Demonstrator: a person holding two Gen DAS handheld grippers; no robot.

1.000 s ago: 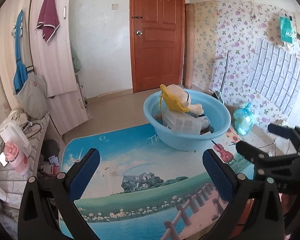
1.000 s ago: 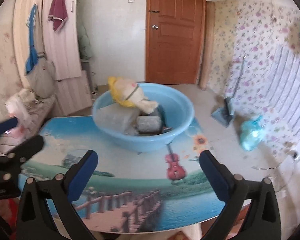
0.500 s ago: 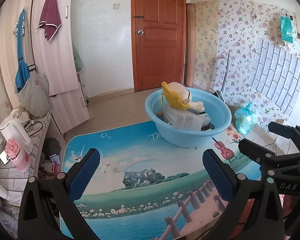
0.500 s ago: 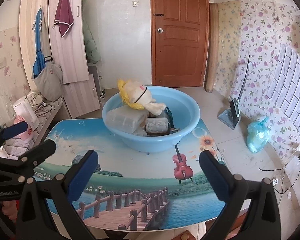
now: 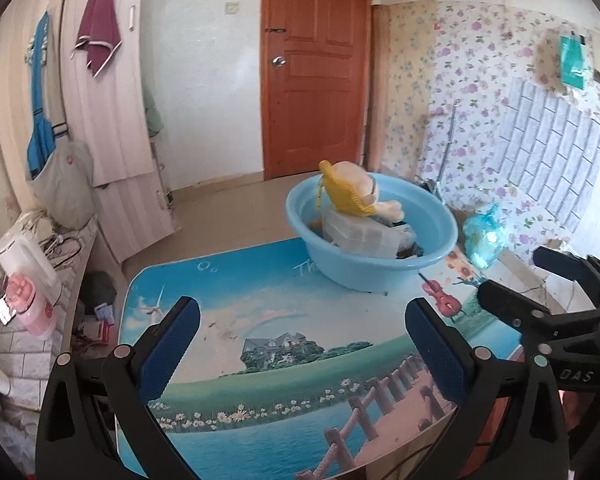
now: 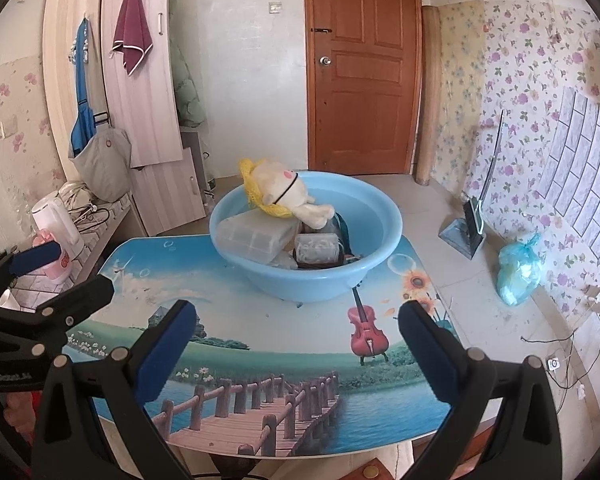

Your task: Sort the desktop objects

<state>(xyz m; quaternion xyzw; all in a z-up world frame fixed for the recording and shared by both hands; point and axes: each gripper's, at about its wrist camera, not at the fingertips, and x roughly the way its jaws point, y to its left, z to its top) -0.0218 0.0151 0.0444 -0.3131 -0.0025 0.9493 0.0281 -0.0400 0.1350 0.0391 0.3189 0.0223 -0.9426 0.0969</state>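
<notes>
On the far side of the desk (image 6: 260,344) we see a big blue tub (image 6: 306,276). A soft toy (image 6: 288,196) with a yellow hat lies on top of the things piled inside it. Under the toy sits a clear box (image 6: 252,238), and beside that box is a small clear pouch (image 6: 316,249).

We hold our left gripper (image 5: 300,344) above the near part of the desk, pointing at the tub. Its fingers (image 5: 172,344) are spread wide apart and hold nothing. Our right gripper (image 6: 296,344) is up over the near edge of the desk too, just beside the left one. Its fingers (image 6: 428,352) are also wide apart with nothing between them. Both grippers are well apart from the tub.

The desk top has a picture of a bridge, water and a red violin. A brown door (image 6: 364,68) is shut at the back of the room. A blue bag (image 6: 518,272) sits on the floor by the flowery wall.
</notes>
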